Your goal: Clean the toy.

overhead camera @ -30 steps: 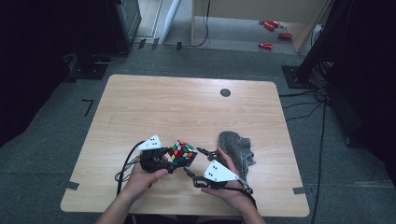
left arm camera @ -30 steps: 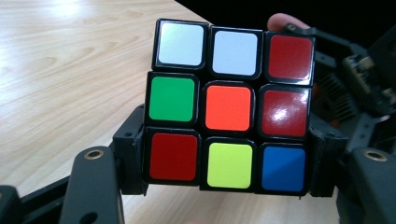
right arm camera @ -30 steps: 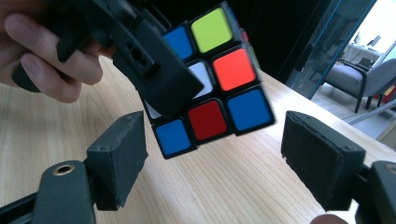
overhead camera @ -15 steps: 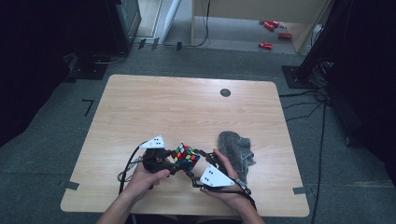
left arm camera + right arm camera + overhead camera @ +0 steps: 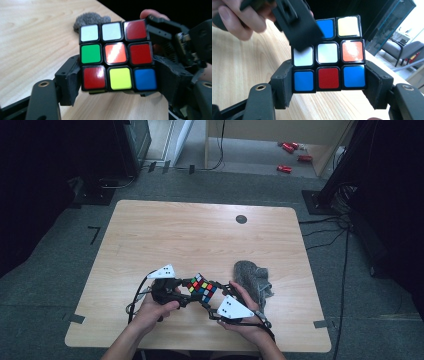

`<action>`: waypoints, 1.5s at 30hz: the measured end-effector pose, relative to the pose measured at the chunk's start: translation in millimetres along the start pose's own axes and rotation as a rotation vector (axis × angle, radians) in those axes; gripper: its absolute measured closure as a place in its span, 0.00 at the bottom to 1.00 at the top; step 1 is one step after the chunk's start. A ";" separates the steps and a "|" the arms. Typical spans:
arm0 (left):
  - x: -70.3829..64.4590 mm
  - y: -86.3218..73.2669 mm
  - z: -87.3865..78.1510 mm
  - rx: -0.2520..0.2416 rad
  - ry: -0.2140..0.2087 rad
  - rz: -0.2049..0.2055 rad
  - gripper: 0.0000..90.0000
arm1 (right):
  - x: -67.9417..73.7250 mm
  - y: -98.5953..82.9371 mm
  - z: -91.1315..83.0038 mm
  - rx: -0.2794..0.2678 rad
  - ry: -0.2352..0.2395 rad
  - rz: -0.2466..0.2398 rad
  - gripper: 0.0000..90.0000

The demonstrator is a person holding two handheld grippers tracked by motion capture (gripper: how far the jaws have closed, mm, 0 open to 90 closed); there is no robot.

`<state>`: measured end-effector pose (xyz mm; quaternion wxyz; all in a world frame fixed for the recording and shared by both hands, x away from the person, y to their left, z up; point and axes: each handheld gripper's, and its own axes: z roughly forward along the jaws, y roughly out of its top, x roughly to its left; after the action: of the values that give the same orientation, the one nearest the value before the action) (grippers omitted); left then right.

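A scrambled Rubik's cube hangs just above the table near its front edge, held between both grippers. My left gripper is shut on the cube, its jaws clamping the bottom layer from both sides. My right gripper is shut on the same cube, its jaws pressing the bottom row of blue, red and blue stickers. In the right gripper view a jaw of the left gripper covers the cube's upper left corner.
A grey fuzzy cloth lies crumpled on the wooden table just right of the cube, and the cloth shows behind it in the left gripper view. A dark round hole sits far back.
Both hands have drawn closer together and the cube has turned slightly between the grippers; the right gripper has closed in on it from the right.
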<state>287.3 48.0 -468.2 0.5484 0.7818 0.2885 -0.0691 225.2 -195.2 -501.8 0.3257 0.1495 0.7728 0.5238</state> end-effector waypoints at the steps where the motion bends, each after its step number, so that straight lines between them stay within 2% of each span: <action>1: 1.1 0.8 -3.4 -0.020 0.004 0.002 0.30 | -1.5 -0.8 -0.5 0.007 -0.006 0.005 0.38; 5: 4.9 3.6 -15.0 -0.081 0.022 0.019 0.30 | -10.4 -6.3 -2.8 0.044 -0.042 0.036 0.38; 8: 8.2 3.1 -20.3 -0.104 0.057 0.042 0.30 | -19.3 -8.3 -6.1 0.050 -0.075 0.094 0.38; 10: 9.3 0.4 -17.9 -0.080 0.113 0.084 0.30 | -25.0 -7.7 -8.8 0.049 -0.095 0.137 0.38; 11: 9.5 -2.5 -15.3 -0.069 0.143 0.118 0.30 | -27.1 -7.2 -9.8 0.047 -0.104 0.156 0.38; 14: 7.4 -8.0 -8.5 -0.055 0.177 0.186 0.31 | -30.3 -3.5 -12.3 0.053 -0.112 0.217 0.38; 17: 1.8 -11.9 -1.2 -0.036 0.221 0.288 0.31 | -31.1 3.1 -13.5 0.038 -0.100 0.278 0.38; 20: -2.8 -16.3 5.1 -0.010 0.241 0.363 0.28 | -31.0 9.7 -14.9 0.024 -0.085 0.339 0.38; 23: -5.6 -18.6 9.6 -0.013 0.276 0.395 0.27 | -31.0 15.3 -16.7 0.005 -0.063 0.429 0.38; 25: -8.6 -19.3 11.0 -0.029 0.301 0.434 0.25 | -30.1 19.0 -17.1 -0.003 -0.039 0.469 0.38; 30: -18.3 -22.1 14.1 -0.060 0.327 0.537 0.23 | -23.4 28.0 -14.1 0.006 0.005 0.520 0.38; 32: -21.0 -23.0 15.1 -0.063 0.338 0.567 0.22 | -20.5 30.0 -12.3 0.015 0.025 0.540 0.38; 37: -25.5 -23.0 14.0 -0.099 0.340 0.600 0.21 | -17.4 30.0 -8.9 0.043 0.046 0.577 0.38; 39: -28.2 -24.2 14.2 -0.112 0.357 0.636 0.21 | -16.9 29.9 -8.3 0.046 0.053 0.592 0.38; 41: -29.7 -24.8 14.1 -0.120 0.346 0.648 0.22 | -16.7 30.2 -8.0 0.053 0.055 0.605 0.38; 45: -33.2 -26.3 14.8 -0.126 0.346 0.677 0.27 | -17.6 29.3 -7.1 0.071 0.072 0.672 0.38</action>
<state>249.2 28.3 -481.4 0.5302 0.7978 0.1060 0.2668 230.4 -198.4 -467.5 0.1019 0.3888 0.7090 0.5794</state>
